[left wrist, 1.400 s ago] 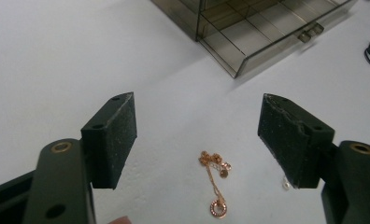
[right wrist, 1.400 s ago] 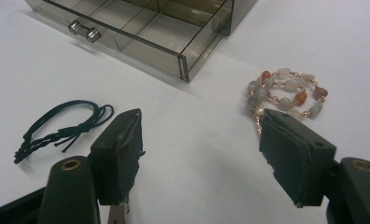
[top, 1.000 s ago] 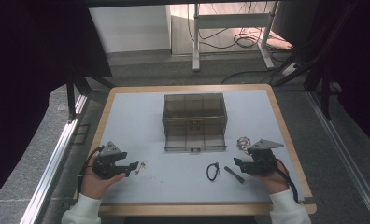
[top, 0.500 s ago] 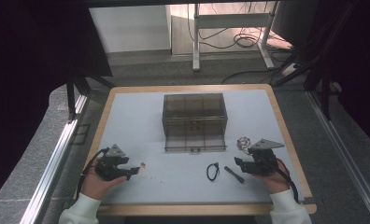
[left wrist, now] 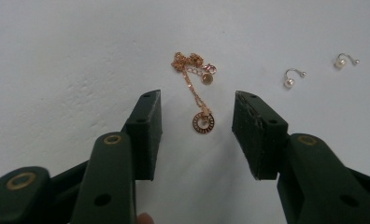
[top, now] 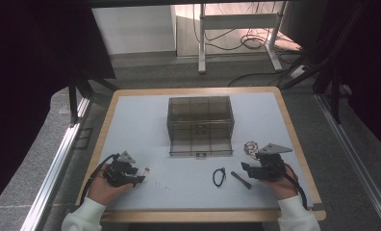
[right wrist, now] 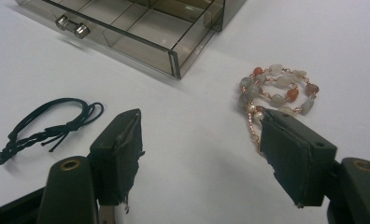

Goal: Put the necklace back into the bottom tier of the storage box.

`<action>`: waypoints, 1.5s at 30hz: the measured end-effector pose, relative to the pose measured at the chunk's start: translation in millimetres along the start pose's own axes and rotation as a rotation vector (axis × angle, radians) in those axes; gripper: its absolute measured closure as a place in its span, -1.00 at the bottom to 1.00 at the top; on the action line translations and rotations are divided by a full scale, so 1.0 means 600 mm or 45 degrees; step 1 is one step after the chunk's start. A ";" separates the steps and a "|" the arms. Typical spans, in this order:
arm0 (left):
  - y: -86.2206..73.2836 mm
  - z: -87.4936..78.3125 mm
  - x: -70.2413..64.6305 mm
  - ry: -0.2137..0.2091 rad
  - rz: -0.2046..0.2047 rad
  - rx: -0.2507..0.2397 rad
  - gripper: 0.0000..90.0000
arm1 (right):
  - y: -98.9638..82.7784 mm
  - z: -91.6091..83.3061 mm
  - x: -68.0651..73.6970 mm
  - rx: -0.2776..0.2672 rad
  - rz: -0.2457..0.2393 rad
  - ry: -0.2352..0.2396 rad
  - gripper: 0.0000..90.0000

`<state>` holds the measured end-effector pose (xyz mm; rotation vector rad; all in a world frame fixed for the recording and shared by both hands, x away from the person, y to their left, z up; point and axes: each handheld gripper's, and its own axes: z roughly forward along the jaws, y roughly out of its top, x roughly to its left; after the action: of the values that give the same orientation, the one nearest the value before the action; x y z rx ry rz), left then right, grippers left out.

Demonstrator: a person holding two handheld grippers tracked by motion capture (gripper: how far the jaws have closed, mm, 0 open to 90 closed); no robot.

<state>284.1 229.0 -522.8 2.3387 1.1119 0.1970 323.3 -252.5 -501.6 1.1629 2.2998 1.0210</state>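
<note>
So my left tool (left wrist: 197, 126) is down low over the white counter (top: 145, 125) with the rose-gold necklace (left wrist: 198, 88) lying right between the pads, ring pendant nearest me and the bunched chain and clasp up toward 12 o'clock. The jaws have just been closing in on it, but there's a clear gap on both sides, so nothing's pinched, just bracketed. Two little pearl earrings (left wrist: 293, 78) sit off at about 2 o'clock from the necklace, well apart from it. From the high view the left tool (top: 139, 177) sits near the 7 o'clock corner of the counter, with the necklace (top: 146, 170) a tiny speck just off its tip. My right tool (right wrist: 199, 154) is spread wide with nothing in it; the beaded bracelet (right wrist: 276, 88) lies just past its right pad at roughly 1 o'clock, and I can't tell if the pad touches its dangling chain. A black hair tie (right wrist: 47, 126) lies out at 10 o'clock. The smoky clear drawer box (top: 200, 126) sits mid-counter, its bottom drawer pulled out toward me. In the high view there's also a dark stick-like thing (top: 240, 179) between the hair tie and the right tool (top: 244, 168), too small to make out.
</note>
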 end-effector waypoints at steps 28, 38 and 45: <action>0.018 0.001 0.000 0.006 0.049 0.056 0.91 | -0.003 0.001 -0.009 0.001 0.022 -0.025 -0.33; 0.017 0.005 0.005 -0.032 0.040 0.067 0.90 | -0.004 0.002 -0.011 0.004 0.025 -0.032 -0.33; 0.023 0.007 0.004 -0.036 0.064 0.080 0.69 | -0.005 0.003 -0.010 0.007 0.023 -0.032 -0.34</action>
<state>296.4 222.0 -519.6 2.4192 1.0606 0.1488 326.7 -257.7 -505.1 1.1937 2.2783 1.0018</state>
